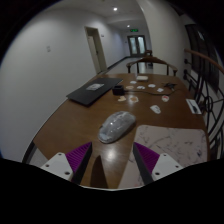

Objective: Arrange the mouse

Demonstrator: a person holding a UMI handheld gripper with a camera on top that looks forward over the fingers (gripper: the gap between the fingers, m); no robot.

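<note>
A grey computer mouse [115,126] lies on the brown wooden table [75,120], just ahead of my fingers and slightly left of the midline between them. My gripper [113,160] is open and empty. Its two fingers with purple pads [80,157] stand wide apart on either side of bare tabletop. The mouse is apart from both fingers.
A white sheet with printed marks [175,141] lies right of the mouse. A dark laptop or pad [88,93] lies further back on the left. Small items and papers [150,88] are scattered at the far end. Chairs [150,66] and a railing [205,90] stand beyond.
</note>
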